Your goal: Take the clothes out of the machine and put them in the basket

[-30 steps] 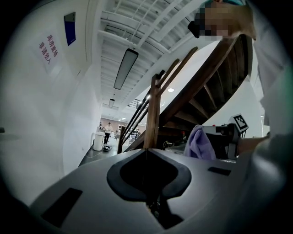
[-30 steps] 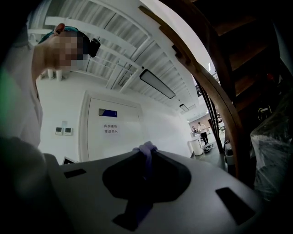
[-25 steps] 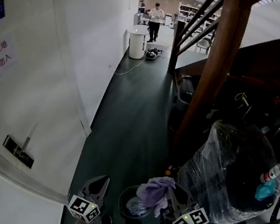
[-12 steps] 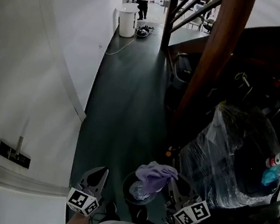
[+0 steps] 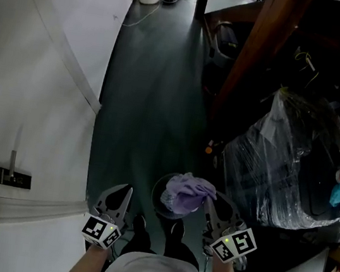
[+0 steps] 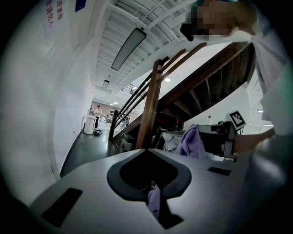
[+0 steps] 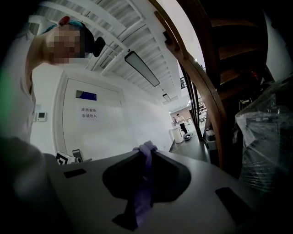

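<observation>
Over the basket [image 5: 155, 195], a lilac cloth [image 5: 188, 191] is held bunched by the right tool [image 5: 211, 199]. Its jaws are pressed together on a fold of the cloth, and in the right gripper view a strip of it is seen running between the jaws and out over their tips. The basket is stood on the dark floor [image 5: 142, 108], just ahead of the person's feet and between the two tools. The cloth is hung right above its mouth (whether the rim is touched cannot be told from above). The left tool [image 5: 124, 190] is held beside the basket, apart from the cloth, with its jaws closed tip to tip. A small lilac scrap [image 6: 154, 199] is seen low in the seam between them, though whether it is gripped cannot be made out.

The task is judged to be near the end of this piece's carry. The cloth is already out of the machine (which is shown in no view) and at the basket, but it is not yet released. What else lies in the basket is hidden by the cloth. What is left is judged to be the spreading of the right jaws so that the cloth drops in, then any further pieces in the machine, whose number cannot be known.
</observation>
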`<state>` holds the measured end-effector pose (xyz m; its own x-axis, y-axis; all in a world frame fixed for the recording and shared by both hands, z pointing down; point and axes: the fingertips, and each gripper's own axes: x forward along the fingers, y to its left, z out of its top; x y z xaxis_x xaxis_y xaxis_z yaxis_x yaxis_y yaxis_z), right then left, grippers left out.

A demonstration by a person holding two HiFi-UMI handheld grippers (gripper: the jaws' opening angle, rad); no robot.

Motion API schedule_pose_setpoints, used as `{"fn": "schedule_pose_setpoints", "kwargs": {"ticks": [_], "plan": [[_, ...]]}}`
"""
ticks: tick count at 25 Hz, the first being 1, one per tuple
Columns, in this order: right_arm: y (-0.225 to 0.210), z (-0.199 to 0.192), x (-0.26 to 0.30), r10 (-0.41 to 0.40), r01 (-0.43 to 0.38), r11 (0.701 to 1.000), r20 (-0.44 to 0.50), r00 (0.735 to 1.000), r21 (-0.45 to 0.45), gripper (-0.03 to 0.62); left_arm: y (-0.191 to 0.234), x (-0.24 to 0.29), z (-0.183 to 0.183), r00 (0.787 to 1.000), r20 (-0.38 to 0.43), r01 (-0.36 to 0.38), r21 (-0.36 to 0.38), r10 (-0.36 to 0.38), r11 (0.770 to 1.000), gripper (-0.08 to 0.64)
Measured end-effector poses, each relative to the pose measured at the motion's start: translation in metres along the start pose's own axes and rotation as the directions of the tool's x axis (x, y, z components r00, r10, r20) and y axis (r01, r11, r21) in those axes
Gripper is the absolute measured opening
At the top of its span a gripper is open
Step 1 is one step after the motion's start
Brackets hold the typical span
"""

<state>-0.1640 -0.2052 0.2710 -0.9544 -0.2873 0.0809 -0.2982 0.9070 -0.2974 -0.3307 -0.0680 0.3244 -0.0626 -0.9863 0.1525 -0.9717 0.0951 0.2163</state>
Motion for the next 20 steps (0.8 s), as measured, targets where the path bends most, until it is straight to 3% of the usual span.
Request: {"fn": "schedule_pose_setpoints", "kwargs": {"ticks": [10,20], "plan": [[-0.030,-0.072,0.010,-0.037,0.045,0.996,-0.113,0.993,0.076,0.038,-0.007,0.034,-0.058,0.995,-0.089,0.035,-0.041,-0.039,0.999,0.021],[-0.062,-0.157,0.013,-0.072,0.106,0.982,-0.205,0.976,0.159,0.038,0.002,0.048,-0.140,0.980,-0.191,0.032,-0.081,-0.047,0.996,0.021]]}}
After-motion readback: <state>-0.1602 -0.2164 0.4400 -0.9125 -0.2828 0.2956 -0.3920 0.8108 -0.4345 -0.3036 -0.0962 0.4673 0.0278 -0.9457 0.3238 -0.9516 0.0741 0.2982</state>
